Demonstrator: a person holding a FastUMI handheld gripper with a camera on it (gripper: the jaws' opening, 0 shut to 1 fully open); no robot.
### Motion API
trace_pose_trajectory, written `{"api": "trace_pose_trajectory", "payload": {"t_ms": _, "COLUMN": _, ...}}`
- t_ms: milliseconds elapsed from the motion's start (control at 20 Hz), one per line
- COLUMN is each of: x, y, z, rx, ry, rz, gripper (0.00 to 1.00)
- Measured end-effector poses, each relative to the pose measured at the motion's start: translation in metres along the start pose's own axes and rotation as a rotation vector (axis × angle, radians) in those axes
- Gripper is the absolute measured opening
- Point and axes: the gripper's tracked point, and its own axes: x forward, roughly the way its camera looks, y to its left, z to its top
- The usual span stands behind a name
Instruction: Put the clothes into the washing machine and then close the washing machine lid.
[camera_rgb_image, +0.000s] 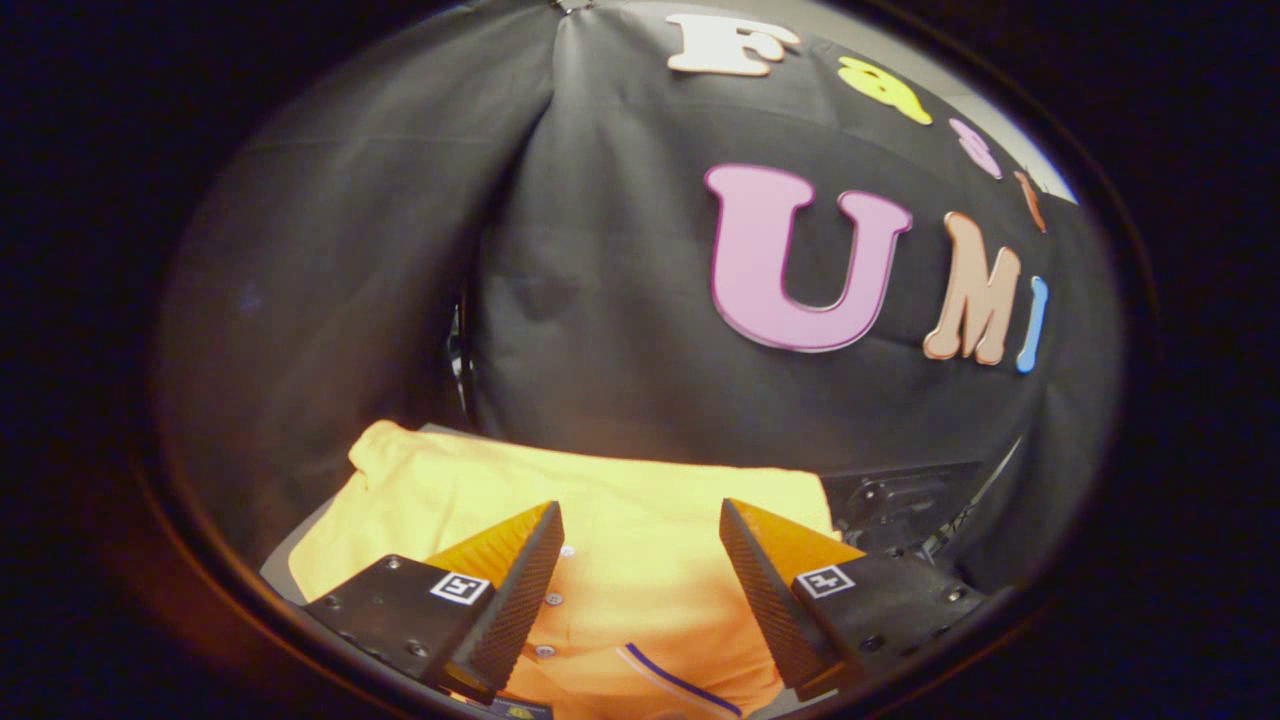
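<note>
A yellow-orange shirt (620, 500) with small buttons and a dark stripe lies spread flat below and ahead of my gripper (640, 525). The gripper hangs just above it, open, with the button placket showing in the wide gap between the two fingers. Neither finger presses on the cloth. The shirt reaches beyond both fingertips and out to the left of the left finger.
The shirt rests on a pale grey surface (283, 568) whose edge peeks out at its left. A dark piece of hardware (905, 500) sits just right of the shirt, beyond the right finger. Black cloth booth walls stand close behind.
</note>
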Motion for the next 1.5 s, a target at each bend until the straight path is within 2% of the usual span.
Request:
{"api": "trace_pose_trajectory", "payload": {"t_ms": 100, "x": 0.005, "y": 0.000, "z": -0.001, "rx": -0.033, "ry": 0.031, "rz": -0.041, "gripper": 0.98}}
{"api": "trace_pose_trajectory", "payload": {"t_ms": 200, "x": 0.010, "y": 0.028, "z": -0.004, "rx": 0.038, "ry": 0.064, "rz": 0.045, "gripper": 0.97}}
{"api": "trace_pose_trajectory", "payload": {"t_ms": 250, "x": 0.013, "y": 0.040, "z": -0.018, "rx": 0.072, "ry": 0.128, "rz": 0.078, "gripper": 0.97}}
{"api": "trace_pose_trajectory", "payload": {"t_ms": 350, "x": 0.009, "y": 0.034, "z": -0.035, "rx": 0.125, "ry": 0.233, "rz": 0.070, "gripper": 0.98}}
{"api": "trace_pose_trajectory", "payload": {"t_ms": 550, "x": 0.015, "y": 0.037, "z": -0.027, "rx": 0.120, "ry": 0.221, "rz": 0.106, "gripper": 0.96}}
{"api": "trace_pose_trajectory", "payload": {"t_ms": 650, "x": 0.019, "y": 0.042, "z": -0.030, "rx": 0.093, "ry": 0.227, "rz": 0.141, "gripper": 0.80}}
{"api": "trace_pose_trajectory", "payload": {"t_ms": 750, "x": 0.018, "y": 0.040, "z": -0.033, "rx": 0.127, "ry": 0.234, "rz": 0.152, "gripper": 0.46}}
{"api": "trace_pose_trajectory", "payload": {"t_ms": 850, "x": 0.016, "y": 0.039, "z": -0.033, "rx": 0.102, "ry": 0.234, "rz": 0.214, "gripper": 0.12}}
{"api": "trace_pose_trajectory", "payload": {"t_ms": 1100, "x": -0.007, "y": 0.018, "z": -0.044, "rx": 0.044, "ry": 0.217, "rz": 0.396, "gripper": 0.05}}
{"api": "trace_pose_trajectory", "payload": {"t_ms": 1300, "x": -0.026, "y": -0.005, "z": -0.043, "rx": 0.079, "ry": 0.162, "rz": 0.445, "gripper": 0.03}}
{"api": "trace_pose_trajectory", "payload": {"t_ms": 1500, "x": -0.049, "y": -0.029, "z": -0.006, "rx": 0.182, "ry": 0.047, "rz": 0.457, "gripper": 0.01}}
